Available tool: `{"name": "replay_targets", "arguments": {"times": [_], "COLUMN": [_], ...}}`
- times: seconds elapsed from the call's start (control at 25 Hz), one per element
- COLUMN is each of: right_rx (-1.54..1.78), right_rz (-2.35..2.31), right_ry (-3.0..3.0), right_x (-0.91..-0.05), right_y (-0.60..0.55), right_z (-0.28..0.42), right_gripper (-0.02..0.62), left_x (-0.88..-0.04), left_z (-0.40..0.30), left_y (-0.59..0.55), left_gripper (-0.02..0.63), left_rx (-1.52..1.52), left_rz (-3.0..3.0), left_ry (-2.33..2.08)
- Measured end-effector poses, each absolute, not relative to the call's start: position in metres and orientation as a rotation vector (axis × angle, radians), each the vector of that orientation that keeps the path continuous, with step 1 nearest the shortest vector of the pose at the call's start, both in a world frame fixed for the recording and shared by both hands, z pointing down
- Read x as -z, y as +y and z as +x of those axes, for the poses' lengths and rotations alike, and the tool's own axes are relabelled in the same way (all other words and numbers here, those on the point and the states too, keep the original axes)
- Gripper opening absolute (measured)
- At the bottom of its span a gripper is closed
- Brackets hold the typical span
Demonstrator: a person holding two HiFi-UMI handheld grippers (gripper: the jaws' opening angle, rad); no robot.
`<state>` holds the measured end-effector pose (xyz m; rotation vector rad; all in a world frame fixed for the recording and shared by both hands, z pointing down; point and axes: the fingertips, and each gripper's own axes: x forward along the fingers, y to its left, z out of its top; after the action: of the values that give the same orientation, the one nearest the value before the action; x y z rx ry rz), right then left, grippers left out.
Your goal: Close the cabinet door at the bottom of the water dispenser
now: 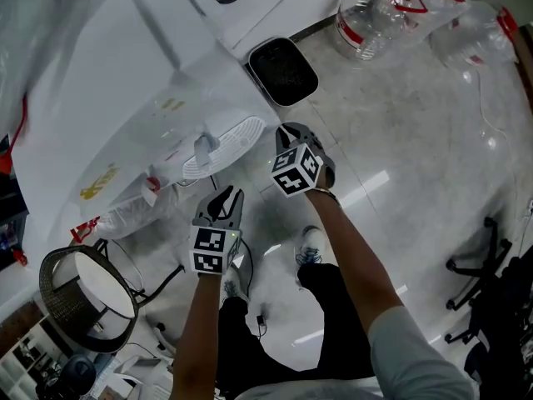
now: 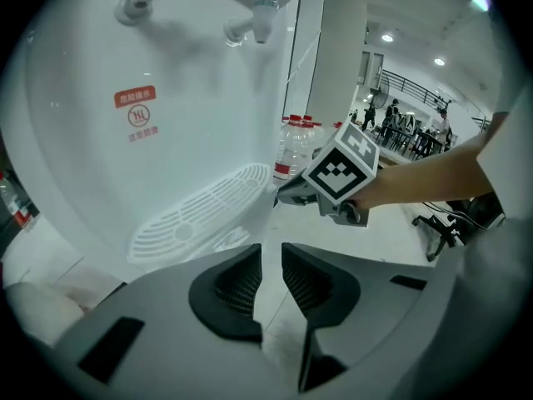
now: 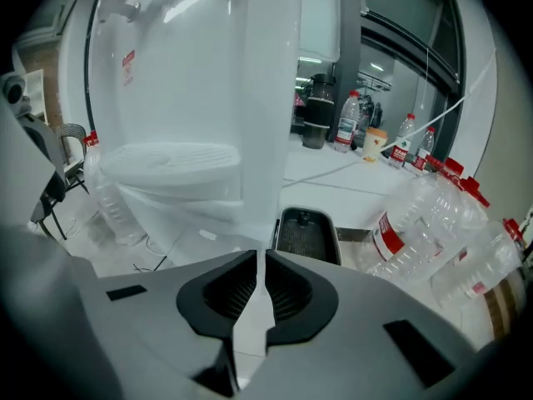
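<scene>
The white water dispenser (image 1: 125,98) stands before me, its ribbed drip tray (image 1: 225,144) jutting out below the taps. In the right gripper view the thin white edge of the cabinet door (image 3: 271,98) runs upright straight down between the jaws. My right gripper (image 3: 260,286) is shut on that edge; in the head view it (image 1: 287,132) sits at the dispenser's right front corner. My left gripper (image 1: 225,197) hovers lower left, under the drip tray (image 2: 200,211), open with nothing between its pads (image 2: 271,269). The left gripper view also shows the right gripper (image 2: 287,192) reaching in.
A black tray (image 1: 283,71) lies on the floor right of the dispenser, with large plastic water bottles (image 1: 375,15) behind it. A round wire basket (image 1: 83,298) stands at lower left, a chair base (image 1: 479,265) at right. My shoes (image 1: 308,248) are on the pale floor.
</scene>
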<state>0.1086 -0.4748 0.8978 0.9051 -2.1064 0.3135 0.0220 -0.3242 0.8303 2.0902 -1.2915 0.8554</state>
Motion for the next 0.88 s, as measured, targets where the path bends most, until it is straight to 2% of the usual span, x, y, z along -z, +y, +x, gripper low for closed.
{"name": "replay_targets", "arguments": {"times": [0.44, 0.68, 0.88], "right_rx": [-0.379, -0.389, -0.343], "right_rz": [0.993, 1.057, 1.135], "right_ry": [-2.053, -2.058, -2.113], "right_x": [-0.824, -0.71, -0.579], "right_y": [-0.444, -0.399, -0.365], "right_z": [0.149, 0.176, 0.179], "right_gripper": [0.042, 0.031, 0.029], "left_x": [-0.763, -0.673, -0.572], "left_z": [0.025, 0.008, -0.043], "left_y": [-0.295, -0.266, -0.251], "left_gripper": [0.091, 0.054, 0.02], "left_rx": [-0.827, -0.803, -0.696], "left_rz": [2.093, 2.156, 2.167], "left_ry": [-1.28, -1.296, -1.424]}}
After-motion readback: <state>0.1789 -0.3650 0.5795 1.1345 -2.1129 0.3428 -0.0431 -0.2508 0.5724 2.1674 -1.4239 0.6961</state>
